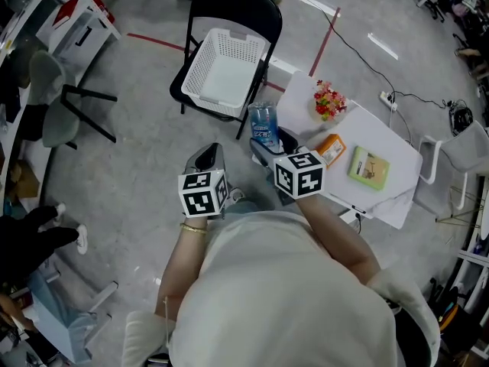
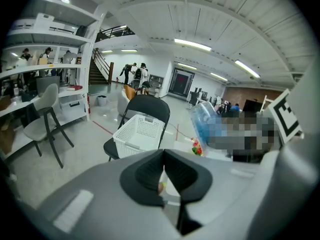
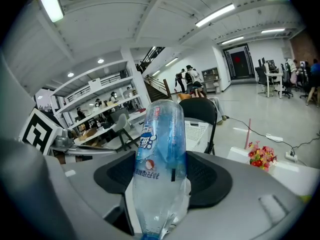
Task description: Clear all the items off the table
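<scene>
Head view: right fingers (image 3: 207,176) grasp bottle (image 1: 263,125), left fingers (image 2: 145,176) clenched; basket (image 1: 202,67) on chair (image 1: 233,6) ahead.

Grey, glossy floor (image 1: 137,151) all round, marked with red tape lines (image 1: 157,42) toward 11 and 1 o'clock. At 12 o'clock, black folding chair (image 1: 233,2); at 2 o'clock, just beside it, white bench (image 1: 367,128). Grey chair (image 1: 50,98) on dark legs at 9 o'clock, white shelving (image 1: 76,14) beyond it at 10. White chair (image 1: 466,155) at 3 o'clock, near the bench's far corner. Black cable (image 1: 359,60) trailing across the floor to a white power strip (image 1: 387,98) at 1 o'clock. Farther off: white walls (image 2: 155,64), staircase (image 2: 100,69) at 10 o'clock, dark door (image 2: 181,82) at 12. Overhead, long light strips (image 2: 192,44) lit along a white ribbed ceiling (image 2: 150,14).
</scene>
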A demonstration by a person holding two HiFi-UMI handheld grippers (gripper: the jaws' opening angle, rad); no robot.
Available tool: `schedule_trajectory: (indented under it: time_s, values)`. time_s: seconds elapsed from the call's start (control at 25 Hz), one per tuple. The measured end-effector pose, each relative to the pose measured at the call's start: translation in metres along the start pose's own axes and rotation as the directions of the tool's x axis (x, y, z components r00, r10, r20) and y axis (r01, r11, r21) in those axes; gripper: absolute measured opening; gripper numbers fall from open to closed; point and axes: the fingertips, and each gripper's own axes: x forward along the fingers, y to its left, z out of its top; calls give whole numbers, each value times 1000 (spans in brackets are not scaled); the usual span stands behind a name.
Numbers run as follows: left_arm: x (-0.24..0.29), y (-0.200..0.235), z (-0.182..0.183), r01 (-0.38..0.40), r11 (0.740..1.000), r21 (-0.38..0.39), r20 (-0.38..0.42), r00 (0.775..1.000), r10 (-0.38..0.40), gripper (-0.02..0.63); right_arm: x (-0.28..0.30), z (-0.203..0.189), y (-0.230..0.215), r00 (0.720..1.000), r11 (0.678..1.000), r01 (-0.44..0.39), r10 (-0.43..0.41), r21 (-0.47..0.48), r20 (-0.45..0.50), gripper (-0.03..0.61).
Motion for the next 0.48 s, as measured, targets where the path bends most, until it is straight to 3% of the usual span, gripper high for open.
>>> schedule_trajectory:
  time_s: [0.48]
  values:
    - [7,33,11,-3,1000,-19,-2,1000,3,11,29,12,10,1000,1000,8,-8,10,-7,314]
